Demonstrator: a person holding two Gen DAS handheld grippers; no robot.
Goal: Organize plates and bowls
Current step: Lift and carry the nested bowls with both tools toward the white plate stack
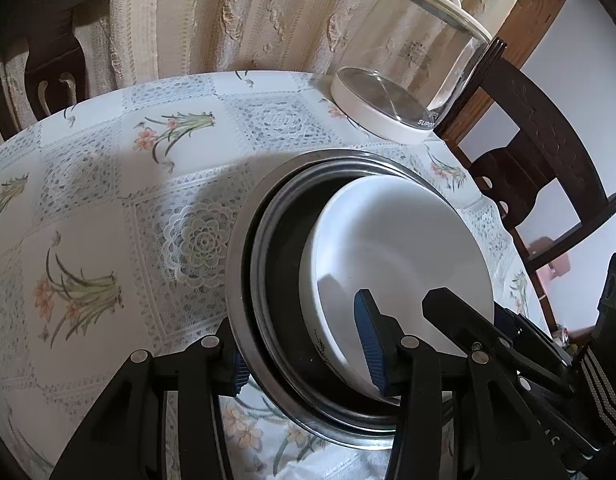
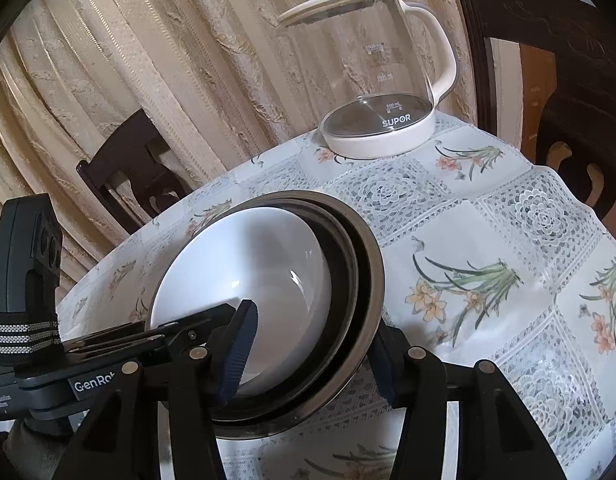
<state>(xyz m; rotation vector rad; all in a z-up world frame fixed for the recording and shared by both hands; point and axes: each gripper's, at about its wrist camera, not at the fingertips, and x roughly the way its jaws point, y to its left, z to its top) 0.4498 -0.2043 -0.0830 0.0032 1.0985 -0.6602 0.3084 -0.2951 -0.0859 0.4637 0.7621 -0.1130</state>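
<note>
A white bowl (image 1: 404,248) sits nested inside two steel bowls (image 1: 244,256), stacked together on the flowered tablecloth. My left gripper (image 1: 304,344) straddles the near wall of the stack, one finger outside the steel rim and one inside the white bowl, clamping it. In the right wrist view the same white bowl (image 2: 260,264) lies in the steel bowls (image 2: 368,264). My right gripper (image 2: 308,356) straddles the stack's other side the same way. Each gripper's fingers show in the other's view.
A glass kettle (image 2: 380,80) with a white base stands at the table's far edge, also in the left wrist view (image 1: 408,64). Dark wooden chairs (image 2: 140,168) stand around the table. Beige curtains (image 1: 236,16) hang behind. The tablecloth (image 1: 108,200) spreads around the stack.
</note>
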